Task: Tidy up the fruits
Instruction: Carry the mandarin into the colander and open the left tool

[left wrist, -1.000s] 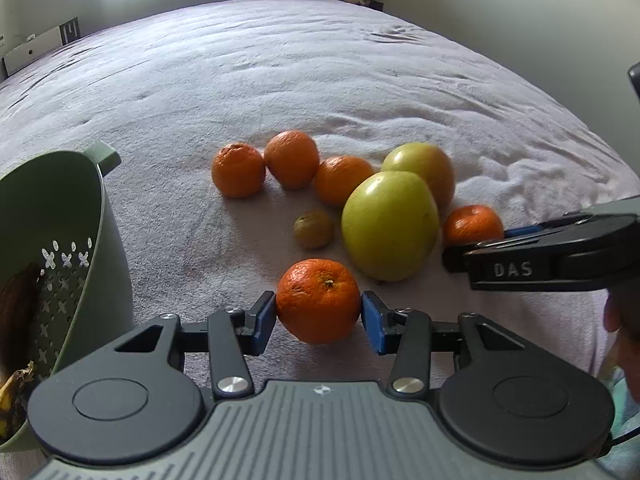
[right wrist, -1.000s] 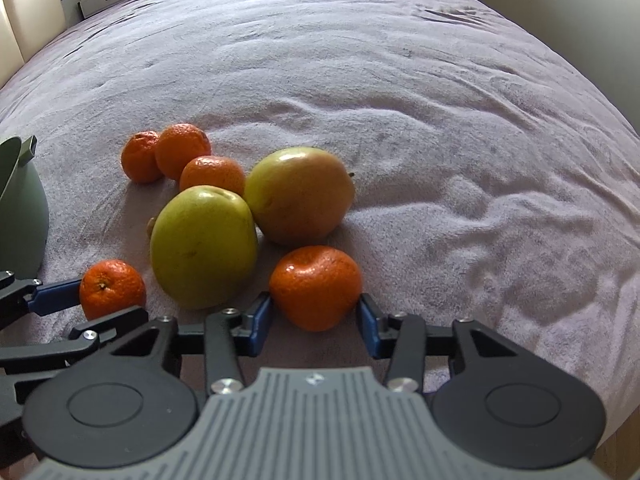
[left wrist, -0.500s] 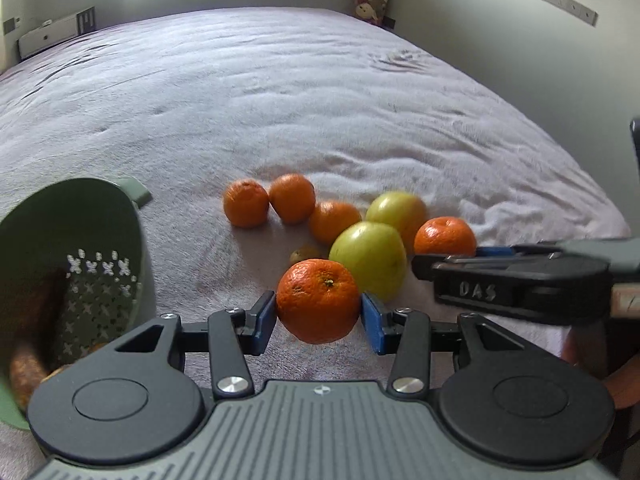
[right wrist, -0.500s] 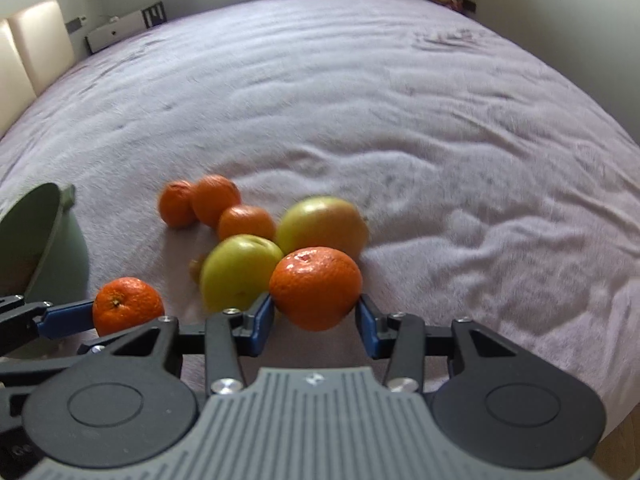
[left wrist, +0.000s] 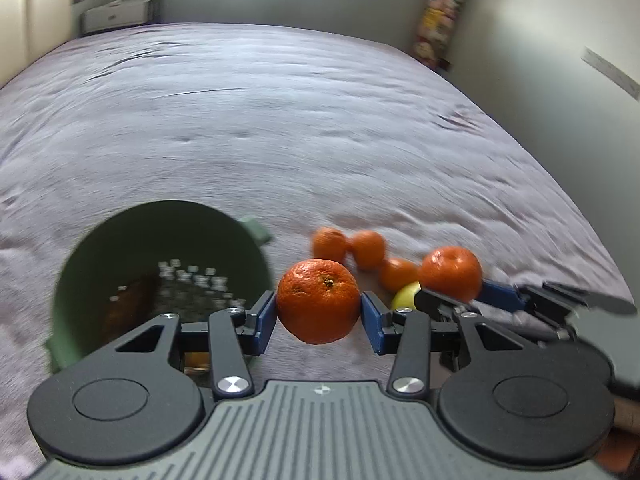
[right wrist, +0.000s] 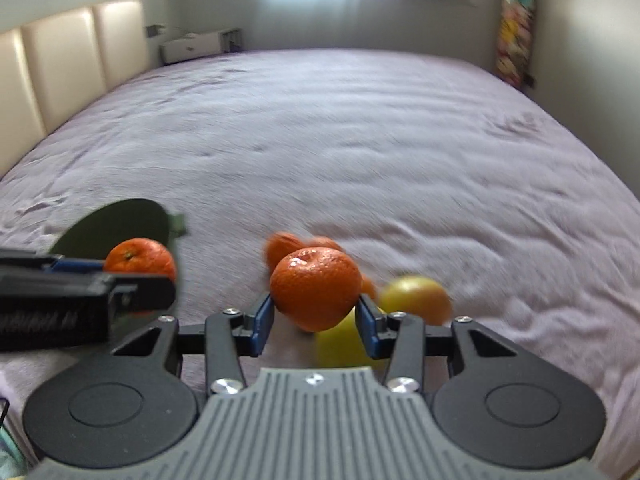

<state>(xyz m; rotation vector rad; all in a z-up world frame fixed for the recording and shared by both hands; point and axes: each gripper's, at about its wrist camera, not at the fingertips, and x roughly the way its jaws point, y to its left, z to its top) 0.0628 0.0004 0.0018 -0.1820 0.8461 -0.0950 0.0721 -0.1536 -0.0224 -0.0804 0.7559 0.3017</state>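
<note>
My green colander (left wrist: 80,280) held dark fruit, visible only from the left wrist. Right of it, my left gripper (left wrist: 319,312) clamped one mandarin (left wrist: 319,300), my right gripper (right wrist: 315,312) another mandarin (right wrist: 315,286).

We see both wrist views tilt down across the bed (left wrist: 320,128), close over each gripper; both share the green bowl (left wrist: 80,280) and fruit pile (right wrist: 416,298).

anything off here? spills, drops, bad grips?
Nothing stands out. Each hand-held gripper, left and right, holds a mandarin squarely between its pads. The green colander sits upright; the remaining fruit lies clustered on the bedspread.
</note>
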